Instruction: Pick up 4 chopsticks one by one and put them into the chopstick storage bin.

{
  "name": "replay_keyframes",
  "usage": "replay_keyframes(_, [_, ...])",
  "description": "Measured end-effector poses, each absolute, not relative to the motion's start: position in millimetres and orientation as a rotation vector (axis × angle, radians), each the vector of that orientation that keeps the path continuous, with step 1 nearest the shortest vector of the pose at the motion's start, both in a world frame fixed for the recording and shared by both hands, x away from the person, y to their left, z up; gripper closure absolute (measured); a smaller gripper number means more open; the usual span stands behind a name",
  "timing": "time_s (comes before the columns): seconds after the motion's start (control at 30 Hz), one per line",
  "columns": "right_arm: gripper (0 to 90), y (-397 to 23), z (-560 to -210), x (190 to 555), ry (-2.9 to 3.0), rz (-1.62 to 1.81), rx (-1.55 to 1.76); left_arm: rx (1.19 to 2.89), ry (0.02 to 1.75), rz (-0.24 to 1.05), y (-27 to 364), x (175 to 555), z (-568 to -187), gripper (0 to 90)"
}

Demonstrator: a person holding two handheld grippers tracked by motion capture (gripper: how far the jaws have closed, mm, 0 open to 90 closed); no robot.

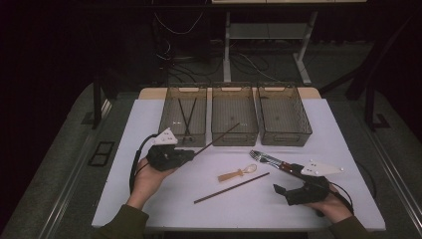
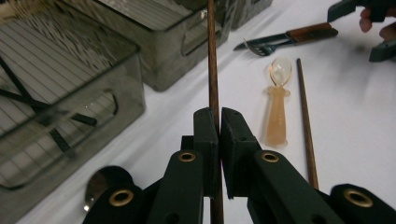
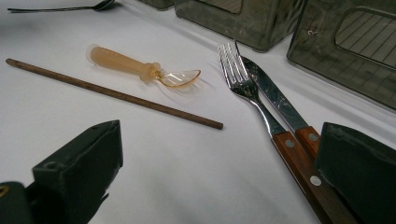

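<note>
Wooden chopstick (image 2: 213, 70) clamped between left gripper (image 2: 219, 122) jaws, pointing forward.

Open jaws frame chopstick (image 3: 114, 94), spoon (image 3: 142, 70), fork (image 3: 261, 109), knife (image 3: 285, 109).

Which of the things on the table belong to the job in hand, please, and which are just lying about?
In the job:
- left tool, shut on the held chopstick
- left bin, with two black sticks inside
- loose chopstick, its match

Lying about:
- amber spoon
- fork and knife
- right tool, open
</note>
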State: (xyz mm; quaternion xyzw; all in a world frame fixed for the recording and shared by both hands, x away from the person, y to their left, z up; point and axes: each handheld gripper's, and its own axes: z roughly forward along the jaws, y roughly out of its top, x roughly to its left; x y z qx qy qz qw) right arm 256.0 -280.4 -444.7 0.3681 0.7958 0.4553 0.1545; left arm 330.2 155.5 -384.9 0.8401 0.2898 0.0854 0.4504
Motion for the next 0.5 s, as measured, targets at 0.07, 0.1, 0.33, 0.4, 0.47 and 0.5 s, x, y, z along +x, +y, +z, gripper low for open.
replay_keyframes(0.07, [1.1,-281,-445,256,2.280,1.305,1.056,2.068,0.724,0.217,156,335,-382,85.0])
replay_keyframes(0.1, [1.1,-281,-444,256,2.278,1.305,1.055,2.065,0.729,0.223,157,337,-381,85.0])
replay_keyframes(0.33, [1.1,-281,-444,256,2.273,1.311,1.061,2.037,0.782,0.275,164,356,-374,85.0])
replay_keyframes(0.4, [1.1,-282,-444,256,2.273,1.311,1.062,2.032,0.793,0.282,165,362,-371,85.0])
replay_keyframes(0.47, [1.1,-283,-444,256,2.271,1.312,1.059,2.031,0.805,0.298,166,369,-368,85.0])
replay_keyframes(0.5, [1.1,-283,-443,256,2.270,1.313,1.062,2.034,0.810,0.305,166,373,-366,85.0])
